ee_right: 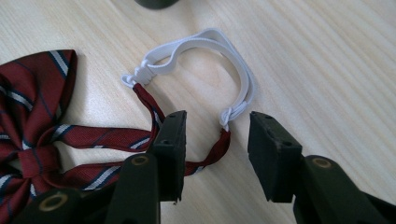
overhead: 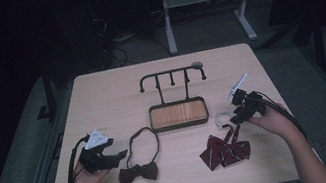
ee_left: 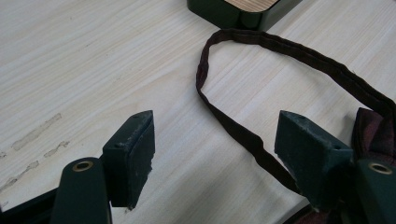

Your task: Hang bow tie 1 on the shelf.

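Striped bow tie (overhead: 226, 153) lies at table's (overhead: 101, 97) near right, its strap (ee_right: 212, 154) between your right gripper (ee_right: 215, 140) jaws, spread, not pinching yet. Close off-centre and you'll catch the white elastic (ee_right: 233, 70), which may stretch or slip. Left gripper (ee_left: 215, 149) spread over the dark bow tie's band (ee_left: 243, 135)

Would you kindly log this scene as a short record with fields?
table: light wood
rack: black hook stand with wooden tray base
dark bow tie: flat on the table, strap looped
striped bow tie: red, white elastic loop
left gripper: open, jaws astride the dark strap
right gripper: open, red strap end between the jaws, not pinched
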Tool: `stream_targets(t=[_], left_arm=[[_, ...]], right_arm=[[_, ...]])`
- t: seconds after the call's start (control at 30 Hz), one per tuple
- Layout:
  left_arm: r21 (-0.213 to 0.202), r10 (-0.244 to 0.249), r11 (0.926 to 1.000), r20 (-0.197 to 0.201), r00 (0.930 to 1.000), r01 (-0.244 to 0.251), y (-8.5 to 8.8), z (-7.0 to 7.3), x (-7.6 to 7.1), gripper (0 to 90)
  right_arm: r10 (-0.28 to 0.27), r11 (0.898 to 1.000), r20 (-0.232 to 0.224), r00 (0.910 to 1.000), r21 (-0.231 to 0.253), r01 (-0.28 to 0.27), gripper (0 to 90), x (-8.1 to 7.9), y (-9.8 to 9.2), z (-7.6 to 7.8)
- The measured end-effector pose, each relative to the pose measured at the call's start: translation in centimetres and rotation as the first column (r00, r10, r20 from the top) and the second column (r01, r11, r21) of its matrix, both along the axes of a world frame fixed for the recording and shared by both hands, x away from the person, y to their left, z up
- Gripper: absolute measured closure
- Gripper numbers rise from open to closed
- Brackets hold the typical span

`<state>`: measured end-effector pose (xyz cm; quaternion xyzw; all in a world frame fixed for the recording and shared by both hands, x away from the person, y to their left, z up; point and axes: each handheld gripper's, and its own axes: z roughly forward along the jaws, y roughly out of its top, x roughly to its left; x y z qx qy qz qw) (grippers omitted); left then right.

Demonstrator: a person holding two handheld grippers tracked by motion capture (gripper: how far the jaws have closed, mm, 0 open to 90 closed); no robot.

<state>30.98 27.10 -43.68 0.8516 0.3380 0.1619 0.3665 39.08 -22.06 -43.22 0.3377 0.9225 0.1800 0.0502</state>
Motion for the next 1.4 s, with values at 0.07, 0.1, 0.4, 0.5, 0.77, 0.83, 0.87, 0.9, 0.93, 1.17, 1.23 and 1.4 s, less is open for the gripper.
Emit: stream_targets(t=[0.07,0.1,0.4,0.5,0.77,0.83,0.87,0.9,0.93,1.17,1.23,1.4], left_arm=[[0.000,0.001,1.0000,0.000,1.0000,-0.001,0.00,0.00,0.00,28.9],[0.000,0.000,1.0000,0.001,1.0000,0.000,0.01,-0.01,0.00,28.9],[0.010,-0.001,1.0000,-0.004,1.0000,0.001,-0.10,-0.08,0.00,28.9],[0.008,-0.001,1.0000,-0.005,1.0000,0.001,-0.09,-0.09,0.00,28.9],[0.007,-0.001,1.0000,-0.004,1.0000,0.001,-0.09,-0.09,0.00,28.9],[0.006,-0.001,1.0000,-0.007,1.0000,0.001,-0.09,-0.12,0.01,28.8],[0.005,-0.001,1.0000,-0.007,1.0000,0.001,-0.09,-0.14,0.02,28.8],[0.006,-0.001,1.0000,-0.007,1.0000,0.001,-0.10,-0.15,0.02,28.8],[0.007,-0.001,1.0000,-0.006,1.0000,0.001,-0.11,-0.15,0.02,28.8],[0.003,-0.001,1.0000,-0.001,1.0000,0.001,-0.05,-0.10,0.00,28.8],[0.003,-0.002,1.0000,-0.001,1.0000,0.002,-0.03,-0.07,-0.01,28.8],[0.005,-0.002,1.0000,-0.002,1.0000,0.002,-0.08,-0.06,-0.04,28.6]], right_arm=[[-0.004,1.000,-0.004,1.0000,0.000,0.004,58.1,0.08,0.03,-0.05],[-0.006,1.000,-0.004,1.0000,-0.002,0.006,58.7,0.10,0.04,-0.07],[-0.025,0.999,-0.018,0.9995,-0.025,0.024,65.6,0.35,0.07,-0.36],[-0.029,0.999,-0.019,0.9994,-0.032,0.029,67.3,0.35,0.11,-0.41],[-0.026,0.999,-0.030,0.9992,-0.046,0.025,72.1,0.43,0.41,-0.65],[-0.026,0.998,-0.032,0.9991,-0.049,0.025,73.6,0.45,0.47,-0.71],[-0.026,0.998,-0.033,0.9991,-0.051,0.025,73.9,0.47,0.49,-0.73],[-0.028,0.998,-0.033,0.9991,-0.052,0.026,74.1,0.49,0.50,-0.77],[-0.027,0.998,-0.034,0.9990,-0.053,0.025,74.6,0.51,0.50,-0.80],[-0.031,0.997,-0.028,0.9991,-0.069,0.029,81.4,0.46,0.73,-0.88],[-0.031,0.997,-0.025,0.9992,-0.073,0.030,83.3,0.44,0.78,-0.82],[-0.027,0.997,-0.028,0.9993,-0.077,0.024,85.7,0.43,0.83,-0.84]])
